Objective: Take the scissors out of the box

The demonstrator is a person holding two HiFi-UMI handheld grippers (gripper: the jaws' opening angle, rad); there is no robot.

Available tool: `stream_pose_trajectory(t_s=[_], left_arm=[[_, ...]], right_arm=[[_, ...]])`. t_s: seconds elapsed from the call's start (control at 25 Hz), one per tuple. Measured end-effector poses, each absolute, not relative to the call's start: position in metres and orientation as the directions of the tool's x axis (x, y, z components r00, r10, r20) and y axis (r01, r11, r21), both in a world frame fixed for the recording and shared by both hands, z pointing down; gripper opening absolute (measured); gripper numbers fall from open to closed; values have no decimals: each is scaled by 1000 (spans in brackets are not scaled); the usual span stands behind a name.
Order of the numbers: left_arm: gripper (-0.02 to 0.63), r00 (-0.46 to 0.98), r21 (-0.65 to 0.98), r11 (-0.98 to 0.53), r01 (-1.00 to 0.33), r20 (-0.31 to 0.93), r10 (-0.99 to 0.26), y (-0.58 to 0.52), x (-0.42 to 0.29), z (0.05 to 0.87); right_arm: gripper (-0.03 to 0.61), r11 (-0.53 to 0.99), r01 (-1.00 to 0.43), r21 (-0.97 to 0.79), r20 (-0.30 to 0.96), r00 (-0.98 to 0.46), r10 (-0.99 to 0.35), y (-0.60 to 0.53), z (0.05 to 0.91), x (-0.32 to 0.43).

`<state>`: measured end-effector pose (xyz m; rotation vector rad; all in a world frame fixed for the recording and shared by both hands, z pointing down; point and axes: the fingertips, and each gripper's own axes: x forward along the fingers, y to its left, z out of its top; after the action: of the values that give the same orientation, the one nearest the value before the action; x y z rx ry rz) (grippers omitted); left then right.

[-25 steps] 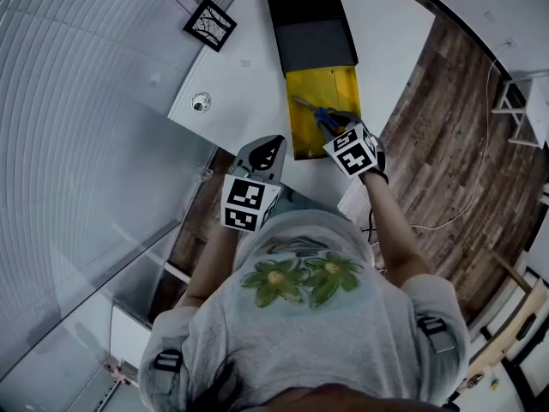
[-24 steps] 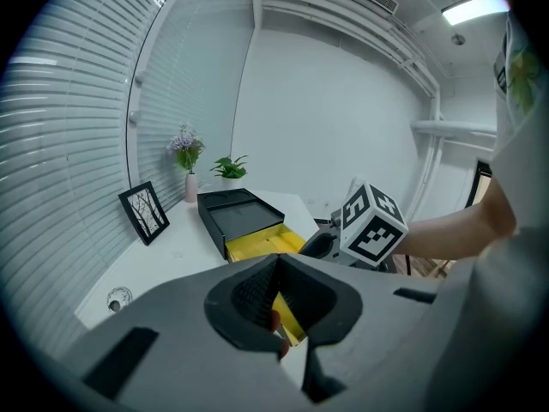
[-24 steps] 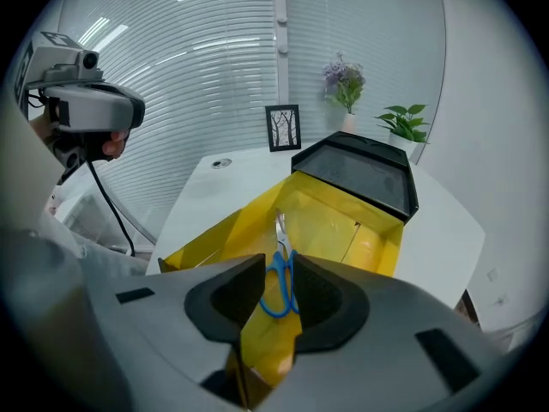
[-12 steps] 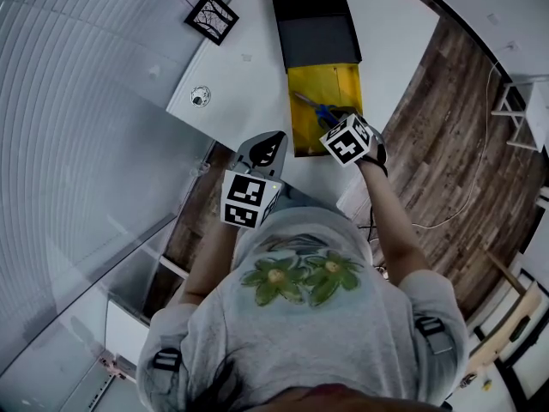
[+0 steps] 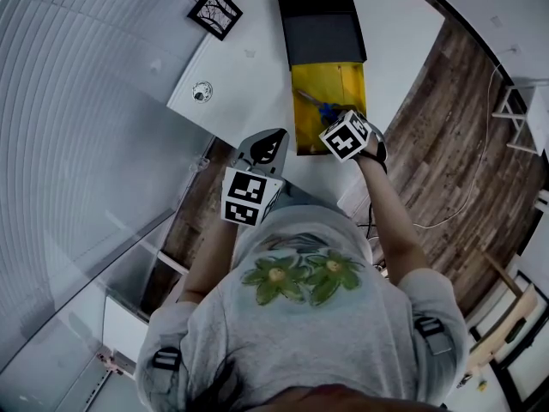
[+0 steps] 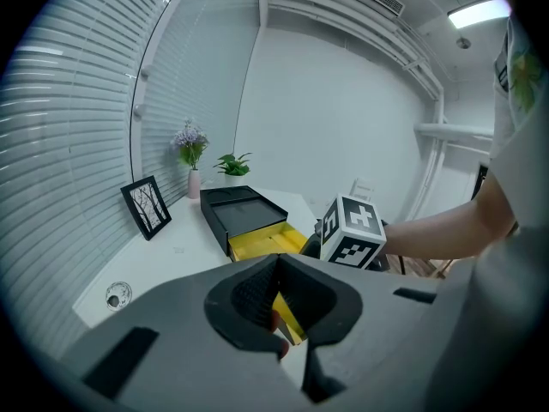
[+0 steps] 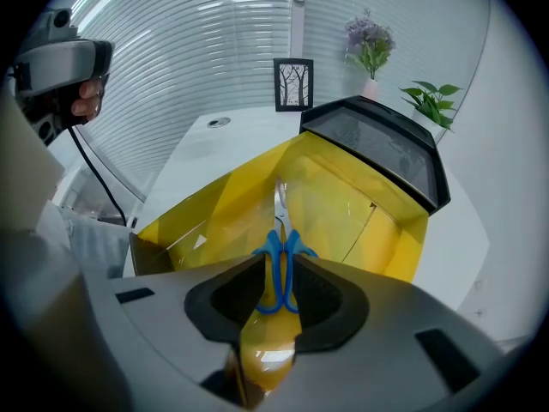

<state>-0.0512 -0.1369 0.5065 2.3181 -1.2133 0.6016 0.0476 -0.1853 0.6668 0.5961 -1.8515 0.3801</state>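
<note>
Blue-handled scissors (image 7: pixel 280 269) lie in a yellow drawer (image 7: pixel 343 204) that is pulled out of a black box (image 7: pixel 377 144). My right gripper (image 7: pixel 279 260) is down in the drawer, its jaws closed against both sides of the handles, with the blades (image 7: pixel 280 197) pointing away. In the head view the right gripper (image 5: pixel 333 120) hides most of the scissors (image 5: pixel 319 108) at the drawer's (image 5: pixel 330 80) near end. My left gripper (image 5: pixel 273 136) hangs shut and empty by the table's front edge. In its own view the left gripper (image 6: pixel 276 260) faces the drawer (image 6: pixel 262 245).
On the white table (image 5: pixel 249 67) stand a framed picture (image 5: pixel 214 11) and a small round metal fitting (image 5: pixel 202 91). Potted plants (image 7: pixel 369 50) are behind the box. Window blinds run along the left; wooden floor (image 5: pixel 437 101) lies to the right.
My right gripper has moved slightly further into the drawer over the scissor handles, and its marker cube has turned. The left gripper has barely moved.
</note>
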Motion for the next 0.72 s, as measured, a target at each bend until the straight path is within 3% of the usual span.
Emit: stream_pose_trajectory(t_s=[0.72], left_arm=[[6, 520, 204, -503, -840, 571, -636, -139, -50, 513]], right_arm=[[77, 824, -566, 40, 945, -247, -216, -191, 677, 50]])
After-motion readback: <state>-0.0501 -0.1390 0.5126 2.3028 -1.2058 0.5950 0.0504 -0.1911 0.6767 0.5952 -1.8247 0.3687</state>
